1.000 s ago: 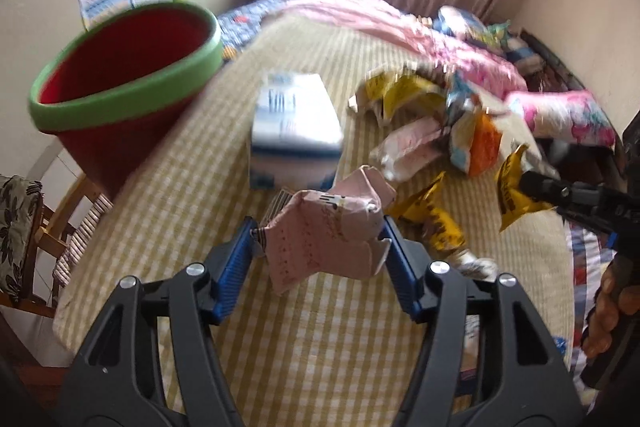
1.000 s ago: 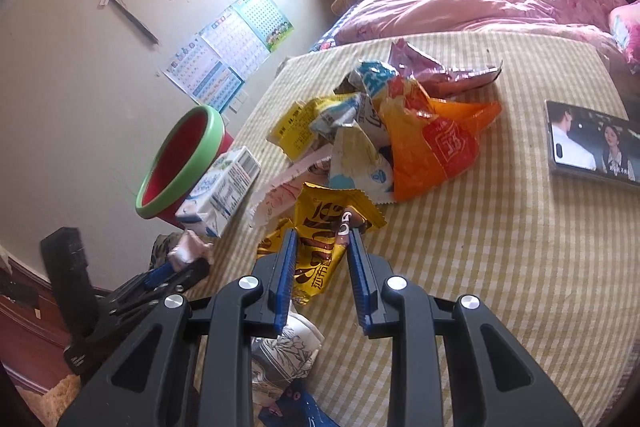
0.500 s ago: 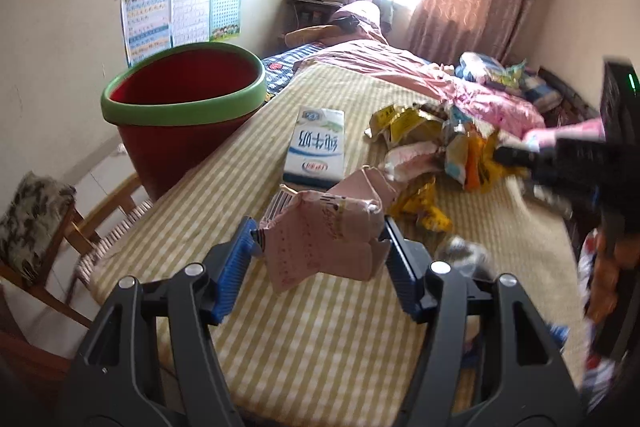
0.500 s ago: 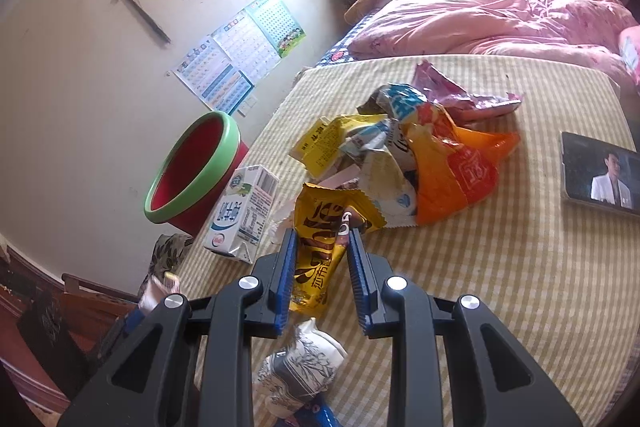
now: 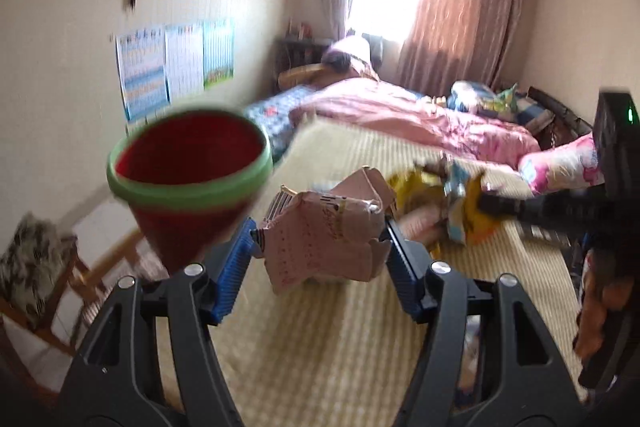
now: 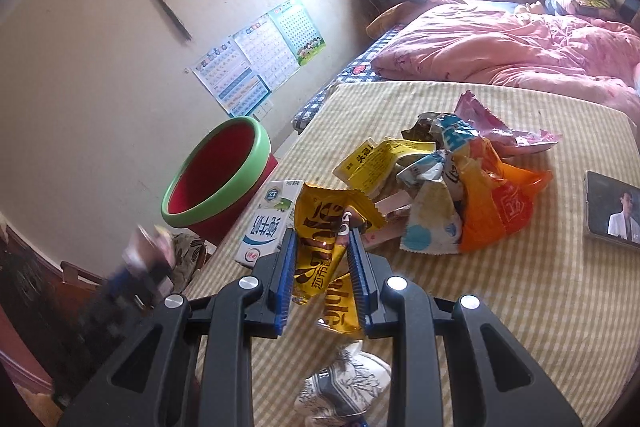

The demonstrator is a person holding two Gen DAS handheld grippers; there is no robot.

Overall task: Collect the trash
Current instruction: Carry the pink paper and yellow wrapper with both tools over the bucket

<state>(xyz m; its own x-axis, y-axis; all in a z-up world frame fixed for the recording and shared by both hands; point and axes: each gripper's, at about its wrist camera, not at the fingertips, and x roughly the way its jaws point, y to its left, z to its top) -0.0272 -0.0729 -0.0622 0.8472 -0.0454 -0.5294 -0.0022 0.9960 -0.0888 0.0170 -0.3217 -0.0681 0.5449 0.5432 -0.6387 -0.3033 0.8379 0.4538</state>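
My left gripper (image 5: 320, 247) is shut on a crumpled pink carton (image 5: 324, 235) and holds it in the air, just right of the red bin with a green rim (image 5: 188, 163). My right gripper (image 6: 322, 255) is shut on a yellow-brown snack wrapper (image 6: 320, 251), lifted over the table's near left part. The bin (image 6: 216, 183) stands beside the table's left edge. A pile of wrappers (image 6: 448, 187) lies mid-table, and a milk carton (image 6: 268, 223) lies near the bin. The left gripper shows blurred at the lower left in the right wrist view (image 6: 136, 267).
The table has a yellow checked cloth (image 6: 520, 307). A phone (image 6: 612, 211) with a lit screen lies at its right edge. A crumpled white patterned wrapper (image 6: 344, 383) lies near me. A wooden chair (image 5: 48, 275) stands below the bin. A bed with pink bedding (image 6: 520, 47) lies behind.
My left gripper has swung left and up with the pink carton, closer to the bin. My right gripper has lifted the yellow wrapper slightly and drawn back.
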